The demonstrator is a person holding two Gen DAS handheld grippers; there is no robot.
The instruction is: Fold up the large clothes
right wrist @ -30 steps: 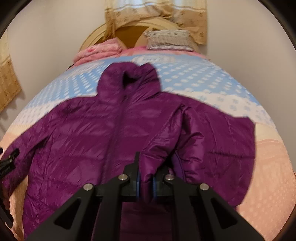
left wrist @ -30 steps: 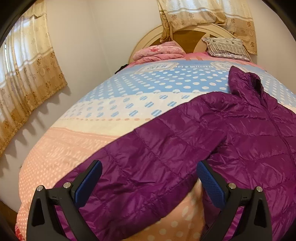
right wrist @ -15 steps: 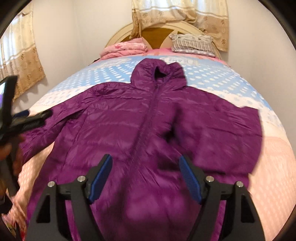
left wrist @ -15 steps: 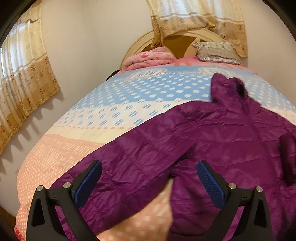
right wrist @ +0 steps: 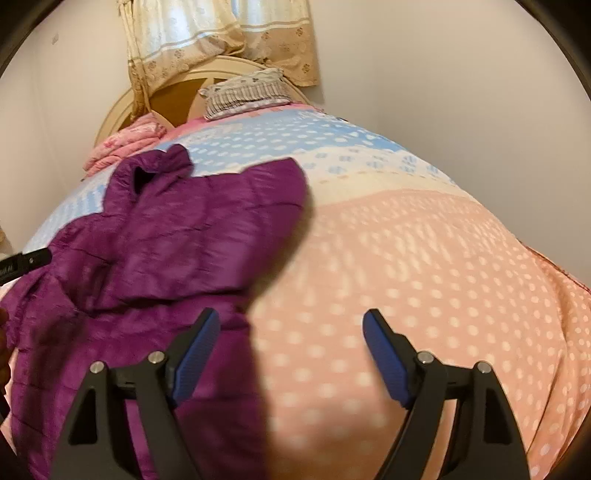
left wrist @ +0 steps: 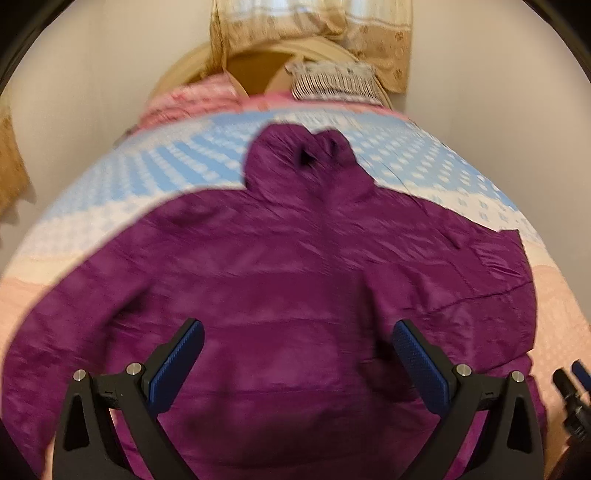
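Observation:
A purple quilted jacket (left wrist: 295,266) lies face up on the bed, hood (left wrist: 299,158) toward the headboard. Its right sleeve is folded in across the body (left wrist: 491,266); its left sleeve stretches out to the lower left (left wrist: 55,332). My left gripper (left wrist: 297,360) is open and empty above the jacket's lower body. In the right wrist view the jacket (right wrist: 177,240) lies at the left. My right gripper (right wrist: 291,354) is open and empty, over the jacket's right edge and the bare bedspread. The right gripper's tip shows in the left wrist view (left wrist: 572,387).
The bed is covered by a dotted bedspread in pink, cream and blue bands (right wrist: 424,258). A pink folded quilt (right wrist: 125,144) and a striped pillow (right wrist: 243,92) lie by the round headboard (left wrist: 255,66). Walls stand close on both sides. Curtains (right wrist: 221,33) hang behind.
My right gripper opened and let go of the right sleeve, which now lies folded across the jacket, then swung right over the bedspread. My left gripper swung right from the left sleeve to the jacket's middle.

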